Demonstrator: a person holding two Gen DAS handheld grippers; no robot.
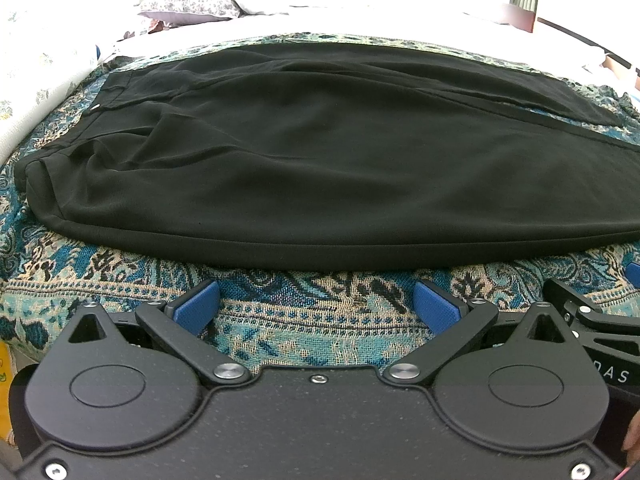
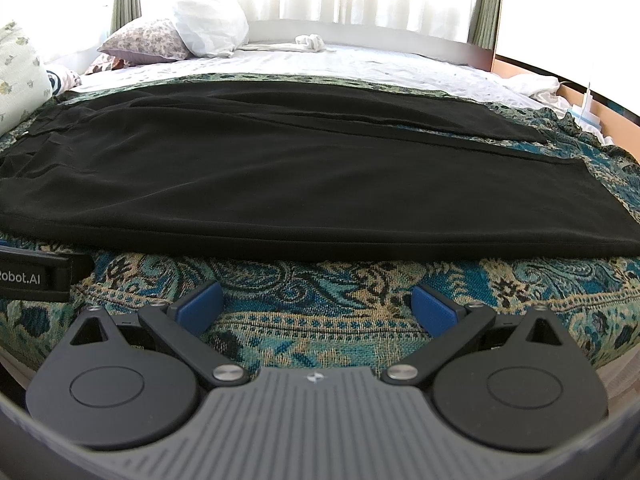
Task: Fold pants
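Black pants (image 1: 320,168) lie flat across a patterned blue and tan blanket (image 1: 320,312), waistband at the left, legs running to the right. In the right wrist view the same pants (image 2: 304,184) show their leg ends at the right, the far leg slightly spread from the near one. My left gripper (image 1: 318,304) is open just short of the pants' near edge, nothing between its blue pads (image 1: 198,306). Close to the near edge further right, my right gripper (image 2: 318,306) also stands open and empty. Each gripper shows at the edge of the other's view.
The blanket (image 2: 320,280) covers the near part of a bed with a white sheet (image 2: 340,60). Pillows (image 2: 160,40) lie at the far left, a crumpled white cloth (image 2: 308,42) at the far side. Curtains and a bright window stand behind.
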